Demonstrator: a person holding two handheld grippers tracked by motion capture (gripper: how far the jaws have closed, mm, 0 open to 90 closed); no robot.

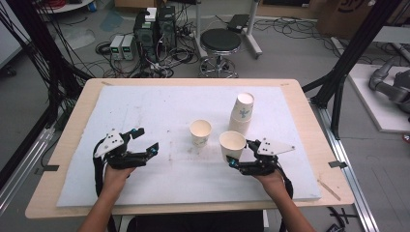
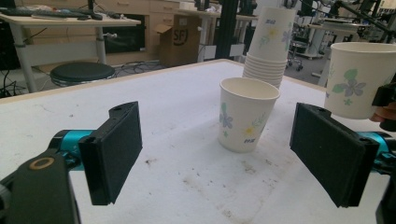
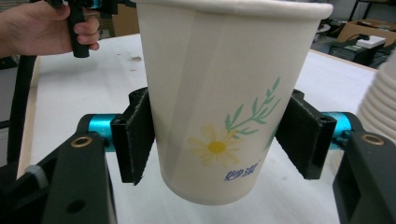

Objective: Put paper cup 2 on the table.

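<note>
Showing a daisy print, white paper cup (image 3: 224, 93) in right tongs (image 3: 219, 135).

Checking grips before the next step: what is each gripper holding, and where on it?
Right gripper clamps a paper cup by its lower sides; left gripper holds nothing.

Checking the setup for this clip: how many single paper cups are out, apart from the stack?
2: one cup stands alone mid-table; the other cup is clamped in the right tongs. The stack behind holds more, nested.
</note>
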